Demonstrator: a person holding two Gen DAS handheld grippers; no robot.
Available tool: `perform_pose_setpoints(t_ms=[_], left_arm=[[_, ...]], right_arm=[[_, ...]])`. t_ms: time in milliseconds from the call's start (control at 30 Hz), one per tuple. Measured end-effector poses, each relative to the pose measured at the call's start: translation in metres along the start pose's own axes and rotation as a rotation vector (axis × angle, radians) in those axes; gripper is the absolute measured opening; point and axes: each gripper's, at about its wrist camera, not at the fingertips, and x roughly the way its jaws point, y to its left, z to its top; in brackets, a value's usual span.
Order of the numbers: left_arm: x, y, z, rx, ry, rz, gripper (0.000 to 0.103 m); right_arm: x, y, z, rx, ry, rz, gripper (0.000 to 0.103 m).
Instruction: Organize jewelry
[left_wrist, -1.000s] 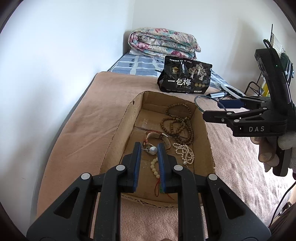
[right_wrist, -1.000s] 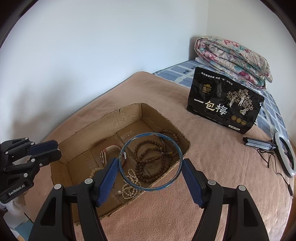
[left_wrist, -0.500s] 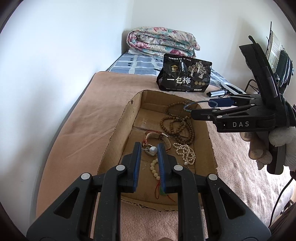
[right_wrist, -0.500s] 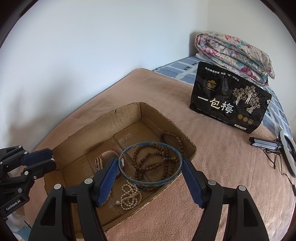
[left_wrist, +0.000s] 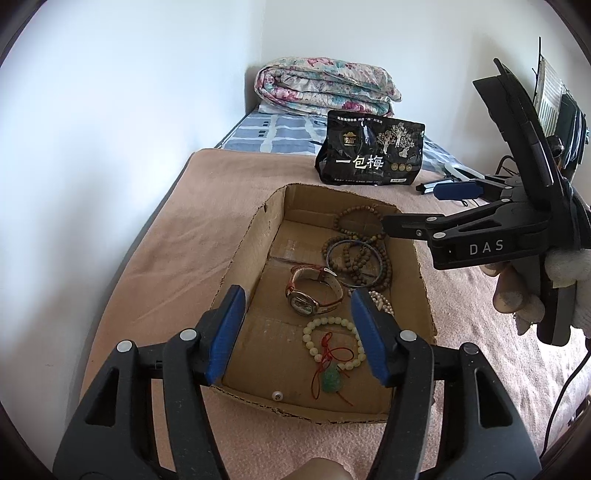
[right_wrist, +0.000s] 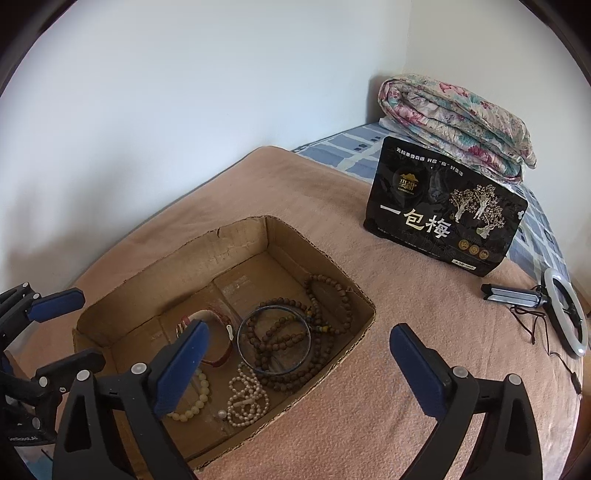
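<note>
An open cardboard box lies on the tan blanket and holds the jewelry. A blue bangle rests flat on the brown wooden beads. Beside them lie a watch, a pearl strand and a pale bead bracelet with a green pendant. A small white bead lies by the near wall. My left gripper hangs over the box's near end, jaws opening, nothing between them. My right gripper is above the box's right side, jaws opening wide and empty.
A black snack bag stands beyond the box, with a folded floral quilt behind it. A ring light with its stand and cable lies at the right. A white wall runs along the bed's left side.
The right gripper swung over the box and let go of the blue bangle, which now lies on the brown beads. The left gripper opened and the small white bead dropped to the box floor.
</note>
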Motion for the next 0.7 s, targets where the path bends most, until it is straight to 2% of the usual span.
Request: perform_pose_setpoints(t_ms=[433,700], left_arm=[[-0.009,0.0,0.001,-0.016,-0.009,0.017,0.064],[-0.029,-0.005,0.004,-0.015,-0.037,0.02,0.065]], right_arm=[[-0.015,0.008,-0.001,-0.025,-0.011,-0.032,0.103],[-0.038,0.007,-0.003,-0.016,-0.03,-0.049,0.103]])
